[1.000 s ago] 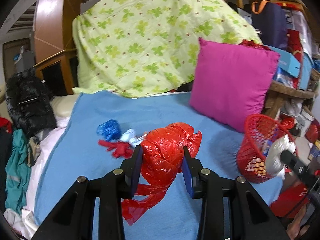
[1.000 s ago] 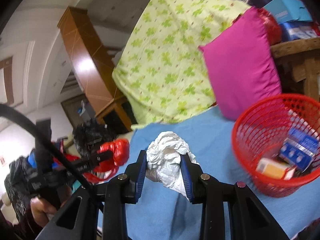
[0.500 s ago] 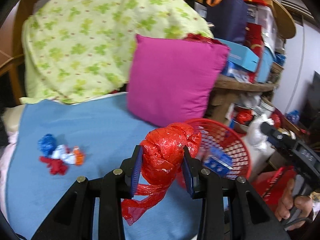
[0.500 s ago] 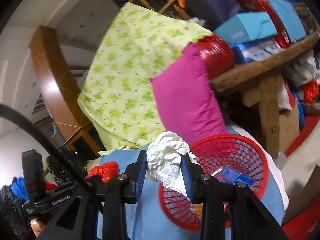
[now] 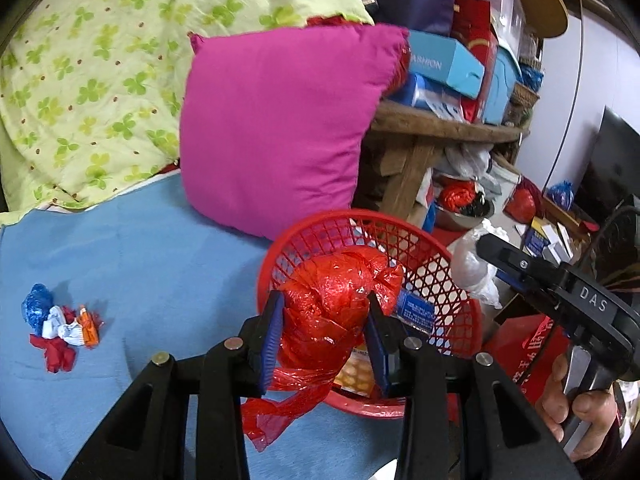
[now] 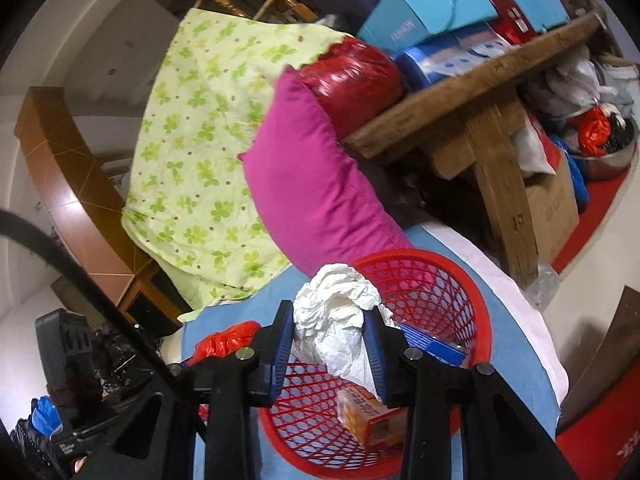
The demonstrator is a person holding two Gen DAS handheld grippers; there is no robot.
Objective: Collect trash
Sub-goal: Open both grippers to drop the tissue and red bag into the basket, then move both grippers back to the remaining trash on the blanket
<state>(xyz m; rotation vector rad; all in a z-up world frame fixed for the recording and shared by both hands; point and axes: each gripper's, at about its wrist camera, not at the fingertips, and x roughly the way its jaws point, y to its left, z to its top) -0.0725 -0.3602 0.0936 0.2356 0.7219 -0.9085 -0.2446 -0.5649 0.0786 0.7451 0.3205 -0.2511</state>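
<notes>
The left hand-held gripper (image 5: 326, 332) clamps a crumpled red plastic bag (image 5: 332, 312), the right hand-held gripper (image 6: 330, 350) a crumpled white paper wad (image 6: 336, 328), both poised above the red mesh plastic basket (image 6: 448, 280) for dropping.

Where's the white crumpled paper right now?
In the right wrist view, the white crumpled paper is clamped in the right gripper, held over the red basket beside the magenta pillow.

Lived-in home, bedroom or storage room: bed with blue sheet (image 5: 152, 248), magenta pillow (image 5: 280, 128), clover-print quilt (image 5: 100, 72). Wooden shelf (image 5: 444, 128) is stacked with boxes (image 5: 444, 60); bags and a cardboard box (image 6: 556, 208) are seen on the floor.
</notes>
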